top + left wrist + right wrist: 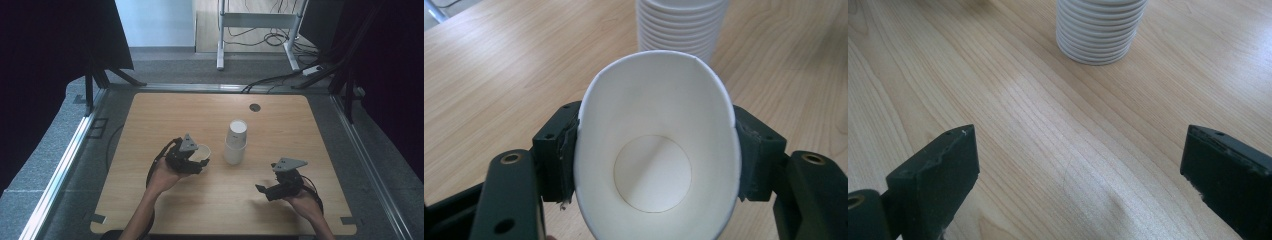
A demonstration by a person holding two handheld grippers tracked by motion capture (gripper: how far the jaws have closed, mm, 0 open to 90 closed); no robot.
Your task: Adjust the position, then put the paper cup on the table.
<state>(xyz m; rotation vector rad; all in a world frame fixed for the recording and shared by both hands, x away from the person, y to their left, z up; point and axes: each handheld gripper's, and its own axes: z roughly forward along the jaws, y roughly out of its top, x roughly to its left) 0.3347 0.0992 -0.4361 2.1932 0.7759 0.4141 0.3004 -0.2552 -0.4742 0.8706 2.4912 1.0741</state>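
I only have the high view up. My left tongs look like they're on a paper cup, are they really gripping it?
Observer: Yes. The left tongs squeeze the single cup into an oval.
Operator: Is anything inside it?
Observer: No, its bare white bottom shows.
Operator: And the right tongs?
Observer: The right tongs stand wide open over the bare table, pointing at the cup stack.

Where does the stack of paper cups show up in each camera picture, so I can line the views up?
High view: the stack of paper cups stands mid-table, right of the left gripper and its single cup.
Left gripper view: top centre, behind the squeezed single cup.
Right gripper view: top centre, beyond the open jaws.
Shared landmark: the wooden table.
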